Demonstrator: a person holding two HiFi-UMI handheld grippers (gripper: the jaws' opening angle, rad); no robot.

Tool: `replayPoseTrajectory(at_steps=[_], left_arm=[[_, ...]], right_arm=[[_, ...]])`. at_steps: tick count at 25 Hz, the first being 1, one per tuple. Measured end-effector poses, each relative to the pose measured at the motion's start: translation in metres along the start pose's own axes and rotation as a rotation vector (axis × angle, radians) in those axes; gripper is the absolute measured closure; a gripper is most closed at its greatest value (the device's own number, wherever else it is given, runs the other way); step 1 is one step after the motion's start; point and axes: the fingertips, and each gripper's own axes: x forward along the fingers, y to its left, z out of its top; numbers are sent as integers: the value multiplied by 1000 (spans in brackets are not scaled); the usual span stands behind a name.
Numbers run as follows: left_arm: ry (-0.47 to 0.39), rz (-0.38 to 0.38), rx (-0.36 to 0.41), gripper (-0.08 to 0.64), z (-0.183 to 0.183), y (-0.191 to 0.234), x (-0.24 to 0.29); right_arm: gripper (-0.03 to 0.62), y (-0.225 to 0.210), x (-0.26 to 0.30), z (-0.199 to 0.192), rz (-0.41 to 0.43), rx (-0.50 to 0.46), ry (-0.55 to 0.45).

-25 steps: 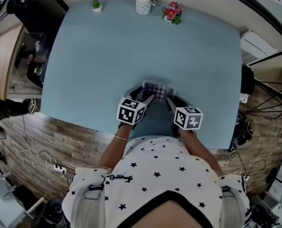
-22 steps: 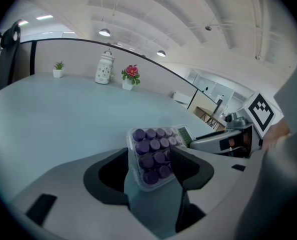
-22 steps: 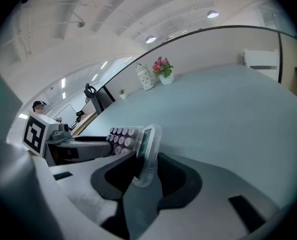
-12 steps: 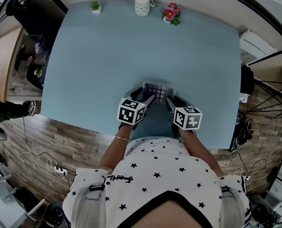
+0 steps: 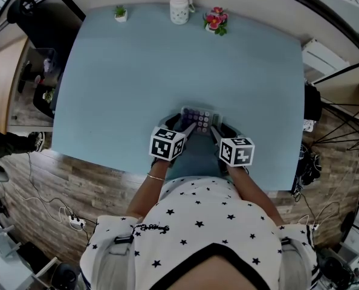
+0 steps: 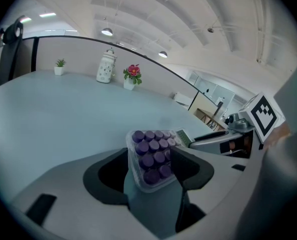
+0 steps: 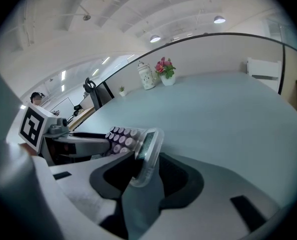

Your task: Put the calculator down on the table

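Entry one, left gripper (image 6: 149, 168): its jaws are clamping the calculator (image 6: 151, 155) by the keypad end, one jaw bearing on each long side, with the purple keys facing up and the far end tipping away from the jaws. Entry two, right gripper (image 7: 144, 170): its jaws have just been opening and are standing apart, with the calculator's display end sitting loose between them, tilted and seen nearly edge-on, dark gaps showing on both sides of it. The calculator is bridging the space between the two pairs of jaws, low over the table (image 5: 137, 71) close to its near edge; whether its underside is touching the surface cannot be told. Just behind each pair of jaws a marker cube is riding, the left cube (image 5: 166, 142) and the right cube (image 5: 237, 151) lying side by side but apart. Behind the left cube a thin bracelet (image 5: 154, 176) is circling the wrist, and further back a star-printed shirt (image 5: 197, 222) is filling the lower part of the head view. Far ahead of the jaws, along the table's far edge, three pieces are standing upright in a row: a small green plant (image 5: 120, 12) ahead and to the left, a white lidded jar (image 5: 179, 8) almost straight ahead, and a pot of pink flowers (image 5: 214, 20) just right of the jar. A wooden floor (image 5: 77, 186) is showing below the table on either side.
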Motion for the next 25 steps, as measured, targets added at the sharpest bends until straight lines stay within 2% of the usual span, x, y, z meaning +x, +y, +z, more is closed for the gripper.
replayPoseTrajectory(at_steps=[25], left_arm=[[-29,24,53,288,5,-1,0]], right_arm=[[422,-1,0,4,-41,-60,-11]])
